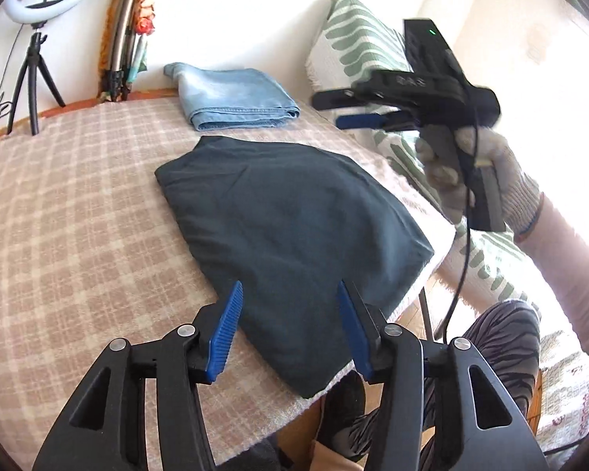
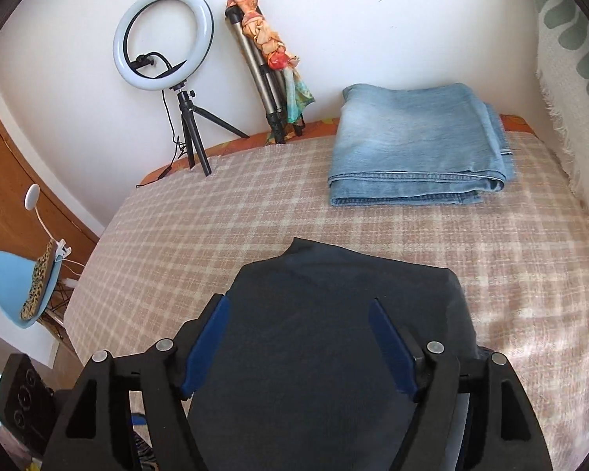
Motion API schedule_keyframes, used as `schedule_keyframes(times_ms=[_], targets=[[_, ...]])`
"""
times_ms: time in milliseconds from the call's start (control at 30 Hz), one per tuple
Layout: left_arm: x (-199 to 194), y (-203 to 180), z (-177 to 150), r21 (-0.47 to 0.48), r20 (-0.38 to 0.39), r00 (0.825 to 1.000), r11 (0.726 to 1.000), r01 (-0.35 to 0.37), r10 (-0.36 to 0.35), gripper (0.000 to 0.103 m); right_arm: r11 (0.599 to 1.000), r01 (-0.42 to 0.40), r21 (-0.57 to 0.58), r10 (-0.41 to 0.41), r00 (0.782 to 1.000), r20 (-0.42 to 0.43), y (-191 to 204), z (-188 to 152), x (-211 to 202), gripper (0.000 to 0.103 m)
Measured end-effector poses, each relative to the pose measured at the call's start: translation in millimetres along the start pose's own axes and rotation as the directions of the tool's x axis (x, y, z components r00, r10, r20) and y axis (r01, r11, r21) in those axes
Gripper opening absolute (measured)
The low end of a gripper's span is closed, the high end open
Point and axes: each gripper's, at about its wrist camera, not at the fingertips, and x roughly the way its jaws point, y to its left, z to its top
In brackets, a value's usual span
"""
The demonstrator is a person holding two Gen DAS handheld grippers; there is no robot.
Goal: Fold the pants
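While the folded dark pants [image 1: 286, 212] lie flat at the near edge of the checked counter [image 1: 78, 212], both jaws gape wide and empty: left hand-held gripper [image 1: 290, 294] above the near hem, right hand-held gripper [image 2: 300, 306] hovering over them, folded jeans [image 2: 416, 141] farther back.
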Motion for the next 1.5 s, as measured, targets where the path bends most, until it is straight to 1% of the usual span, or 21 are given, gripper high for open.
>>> schedule_keyframes(times_ms=[33,100,133,233,333,500,667,700,733,767,833,933,967,1000,1033,1067,1100,1167,1267,1400,1500], targets=[[0,8,7,-0.026,0.001,1.0,1.0,0.002,-0.001,0.051,1.0,0.009,0.016,-0.009,1.0,-0.003,-13,-6,-10,0.086],[7,23,20,-0.076,-0.017,1.0,0.997,0.012,-0.014,0.057,0.998,0.022,0.054,-0.021,1.0,-0.017,-39,-18,-22,0.087],[13,30,25,-0.105,-0.033,0.999,0.994,0.017,-0.02,0.057,0.997,0.02,0.08,-0.018,0.999,-0.028,-52,-25,-25,0.087],[35,49,37,-0.192,-0.082,0.996,0.981,0.012,-0.028,0.057,0.985,-0.009,0.174,0.024,0.996,-0.083,-88,-47,-19,0.088],[59,61,40,-0.252,-0.125,0.992,0.968,0.003,-0.036,0.057,0.971,-0.065,0.23,0.09,0.991,-0.101,-109,-65,-9,0.088],[85,73,34,-0.333,-0.167,0.984,0.943,-0.001,-0.058,0.057,0.942,-0.167,0.291,0.205,0.973,-0.108,-125,-85,11,0.088],[95,71,36,-0.32,-0.159,0.986,0.947,0.001,-0.055,0.057,0.928,-0.252,0.275,0.285,0.955,-0.087,-123,-91,22,0.088],[98,70,40,-0.322,-0.157,0.986,0.947,0.007,-0.061,0.057,0.918,-0.282,0.277,0.318,0.944,-0.091,-122,-91,25,0.086],[99,70,41,-0.326,-0.155,0.986,0.945,0.012,-0.066,0.057,0.905,-0.312,0.288,0.35,0.932,-0.093,-121,-93,28,0.08],[101,69,42,-0.325,-0.151,0.986,0.946,0.017,-0.069,0.055,0.901,-0.321,0.292,0.362,0.927,-0.096,-119,-94,32,0.077],[107,66,46,-0.315,-0.15,0.986,0.949,0.024,-0.074,0.055,0.915,-0.315,0.253,0.346,0.934,-0.086,-112,-96,33,0.078],[116,60,52,-0.3,-0.145,0.986,0.953,0.031,-0.077,0.051,0.891,-0.35,0.289,0.377,0.926,-0.038,-115,-98,37,0.075],[119,60,53,-0.301,-0.149,0.986,0.953,0.028,-0.075,0.043,0.89,-0.344,0.299,0.37,0.928,-0.035,-115,-98,41,0.064],[120,60,52,-0.302,-0.151,0.986,0.953,0.019,-0.067,0.032,0.893,-0.335,0.3,0.362,0.931,-0.038,-114,-98,44,0.056],[122,61,53,-0.305,-0.151,0.987,0.952,0.012,-0.06,0.026,0.895,-0.334,0.295,0.362,0.931,-0.043,-112,-97,45,0.047],[123,62,53,-0.309,-0.148,0.987,0.951,0.011,-0.06,0.015,0.901,-0.329,0.282,0.354,0.934,-0.043,-109,-96,44,0.039],[123,62,53,-0.308,-0.143,0.988,0.951,0.01,-0.057,0.012,0.91,-0.318,0.265,0.341,0.939,-0.043,-104,-95,41,0.036],[119,58,52,-0.286,-0.128,0.991,0.958,0.0,-0.038,0.01,0.933,-0.283,0.222,0.3,0.953,-0.047,-94,-91,32,0.028],[111,45,56,-0.216,-0.103,0.995,0.976,-0.013,-0.009,0.008,0.954,-0.245,0.174,0.257,0.965,-0.048,-79,-85,21,0.023],[94,33,64,-0.16,-0.053,0.999,0.987,-0.011,0.002,0.008,0.972,-0.198,0.126,0.203,0.978,-0.035,-63,-77,7,0.022],[82,27,74,-0.134,-0.011,1.0,0.991,-0.003,0.002,0.007,0.979,-0.179,0.103,0.179,0.984,0.002,-55,-69,-6,0.021]])
